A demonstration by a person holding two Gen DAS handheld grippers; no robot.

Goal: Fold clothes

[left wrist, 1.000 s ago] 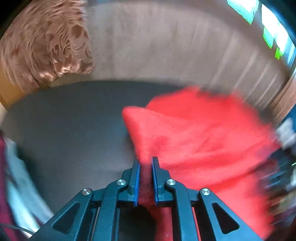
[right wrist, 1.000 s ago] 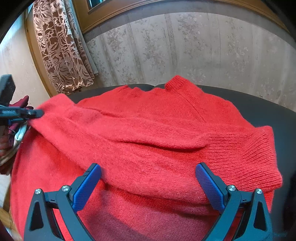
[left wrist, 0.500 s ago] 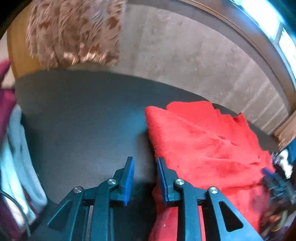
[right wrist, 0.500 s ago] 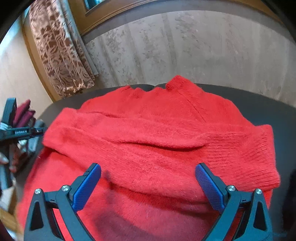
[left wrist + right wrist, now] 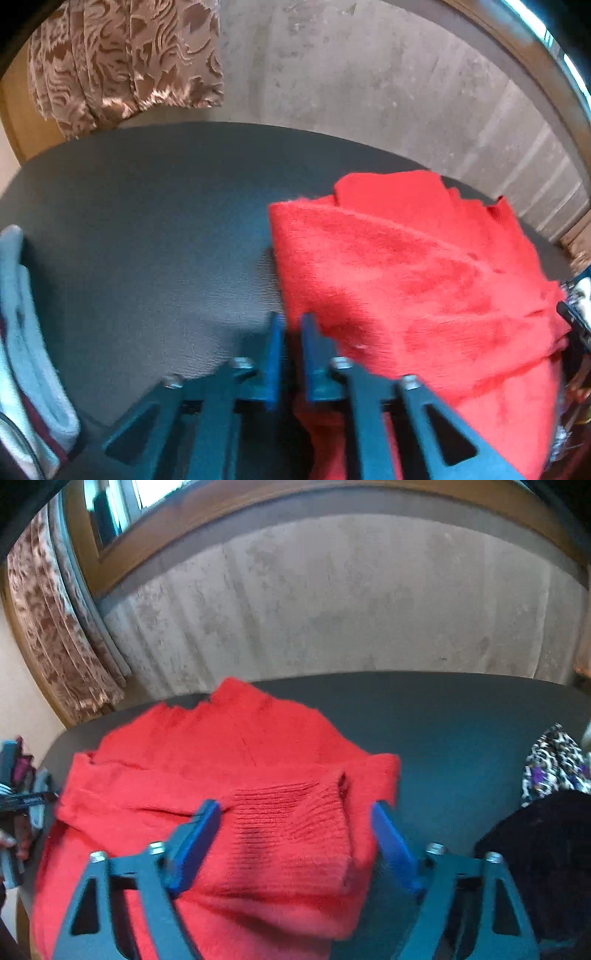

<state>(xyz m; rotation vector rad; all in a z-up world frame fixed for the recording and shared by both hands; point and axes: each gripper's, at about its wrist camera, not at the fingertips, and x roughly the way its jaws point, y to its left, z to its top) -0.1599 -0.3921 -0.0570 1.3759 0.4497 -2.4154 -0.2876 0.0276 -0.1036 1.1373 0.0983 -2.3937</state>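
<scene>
A red knitted sweater (image 5: pixel 413 295) lies partly folded on a dark grey table (image 5: pixel 147 229), sleeves laid across its body. My left gripper (image 5: pixel 291 325) sits at the sweater's left edge with its fingers a narrow gap apart; red cloth shows low between them, and I cannot tell whether they pinch it. In the right wrist view the sweater (image 5: pixel 207 771) fills the near left, its ribbed cuff (image 5: pixel 291 812) between the wide-open fingers of my right gripper (image 5: pixel 295 816), which hold nothing. The left gripper's tip (image 5: pixel 29 799) shows at the far left.
Brown patterned curtains (image 5: pixel 125 62) hang over a grey wall behind the table. White and dark red clothes (image 5: pixel 26 350) lie at the left edge. A leopard-print garment (image 5: pixel 554 764) and a black garment (image 5: pixel 535 856) lie at the right.
My left gripper let go of the sleeve and drew back left, then narrowed again at the sweater's edge. My right gripper moved right over the cuff, still open.
</scene>
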